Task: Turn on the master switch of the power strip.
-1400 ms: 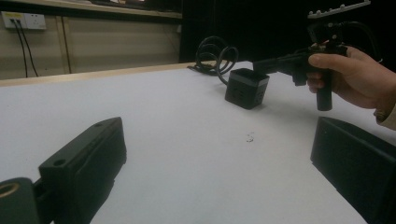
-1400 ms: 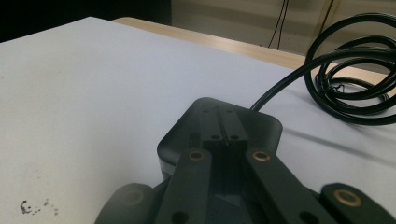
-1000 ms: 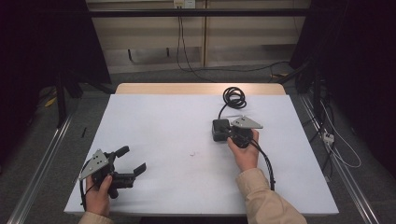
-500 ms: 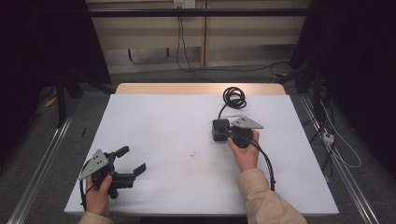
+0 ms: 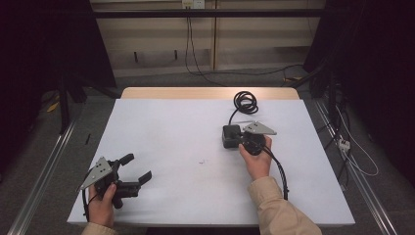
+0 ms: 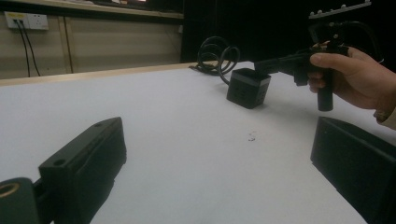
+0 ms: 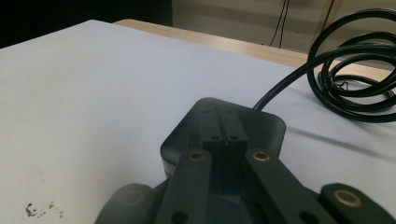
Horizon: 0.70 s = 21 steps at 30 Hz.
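Right claw (image 5: 234,138), seemingly closed, over rounded black box (image 5: 229,136) trailing coiled cable (image 5: 244,102).

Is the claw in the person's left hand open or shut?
Open: the left claw has its two black jaws spread wide apart, holding nothing.

Left gripper (image 6: 219,182), left gripper view: both jaws cut off by the bottom edge of the frame, the right-hand one also by the right edge; the hand (image 6: 362,79) at upper right is cut off at the wrist by the right edge. Black box (image 7: 223,135), right gripper view, lower centre: near half hidden behind the right gripper (image 7: 223,126), and the coiled cable (image 7: 355,74) at upper right runs off the right edge. Small dark mark (image 5: 201,161), high view, centre of the white table (image 5: 166,127): too small to identify; both forearms cut off by the bottom edge.
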Each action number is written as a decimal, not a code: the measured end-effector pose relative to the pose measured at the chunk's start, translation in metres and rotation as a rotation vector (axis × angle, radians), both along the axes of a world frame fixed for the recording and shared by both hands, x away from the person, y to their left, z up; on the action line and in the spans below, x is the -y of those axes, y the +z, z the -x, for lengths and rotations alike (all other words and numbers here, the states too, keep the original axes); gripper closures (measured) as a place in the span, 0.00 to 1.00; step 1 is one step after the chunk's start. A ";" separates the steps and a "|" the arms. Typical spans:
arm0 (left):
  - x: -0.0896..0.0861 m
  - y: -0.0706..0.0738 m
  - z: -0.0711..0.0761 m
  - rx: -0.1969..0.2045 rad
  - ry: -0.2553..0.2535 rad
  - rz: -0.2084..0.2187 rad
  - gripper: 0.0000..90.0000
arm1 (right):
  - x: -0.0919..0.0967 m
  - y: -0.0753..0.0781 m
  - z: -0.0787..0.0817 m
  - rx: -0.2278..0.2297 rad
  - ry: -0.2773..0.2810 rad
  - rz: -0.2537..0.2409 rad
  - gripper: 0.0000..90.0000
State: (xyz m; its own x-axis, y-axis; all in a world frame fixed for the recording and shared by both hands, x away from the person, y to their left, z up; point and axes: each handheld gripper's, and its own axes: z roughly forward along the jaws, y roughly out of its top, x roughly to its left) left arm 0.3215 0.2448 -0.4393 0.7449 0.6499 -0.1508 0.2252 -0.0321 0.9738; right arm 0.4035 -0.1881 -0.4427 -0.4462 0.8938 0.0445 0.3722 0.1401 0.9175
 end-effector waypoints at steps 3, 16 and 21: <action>0.000 0.000 0.000 -0.002 0.002 0.003 0.03 | 0.000 0.000 0.000 0.001 0.000 0.001 1.00; -0.003 0.000 0.001 -0.001 0.011 0.003 0.03 | 0.012 0.002 -0.001 -0.021 -0.014 -0.045 0.80; -0.003 0.000 0.001 0.000 0.011 0.002 0.03 | 0.009 0.003 0.001 -0.032 -0.010 -0.054 0.67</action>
State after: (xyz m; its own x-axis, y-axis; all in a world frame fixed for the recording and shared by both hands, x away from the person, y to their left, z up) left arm 0.3203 0.2479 -0.4391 0.7374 0.6580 -0.1524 0.2256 -0.0273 0.9738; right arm 0.4024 -0.1971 -0.4397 -0.4351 0.8940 0.1072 0.4027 0.0868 0.9112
